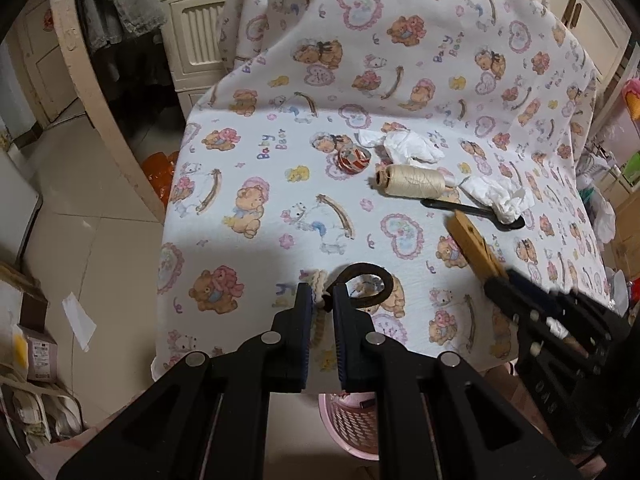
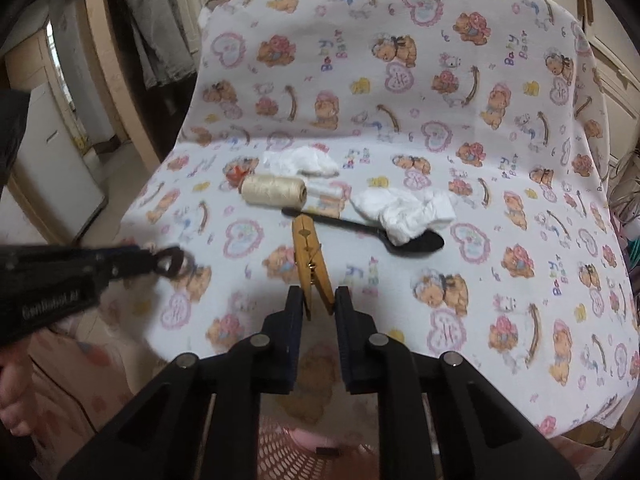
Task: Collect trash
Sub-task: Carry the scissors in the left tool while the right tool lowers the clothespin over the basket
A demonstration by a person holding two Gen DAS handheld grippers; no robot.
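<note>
Clearly both grippers are loaded: the left gripper (image 1: 322, 294) has its fingers closed on a dark ring (image 1: 370, 284) with a rope bit, the right gripper (image 2: 319, 300) pinches a clothespin (image 2: 310, 264). Both hover over the counter's (image 2: 500, 320) near edge, above the pink basket (image 2: 296, 452). Release only once squarely over it; tissues (image 2: 404, 210) remain by the spoon (image 2: 368, 232) and the spool (image 2: 274, 189).

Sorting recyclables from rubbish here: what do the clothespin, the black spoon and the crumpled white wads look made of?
Clothespin, held in the right claw: looks like wood, yellow-tan and matte, with a small metal spring at the middle. Black spoon: probably plastic, thin, uniformly black with a dull sheen, though coated metal cannot be excluded. Crumpled white wads: seemingly tissue paper, soft, with irregular creases.
</note>
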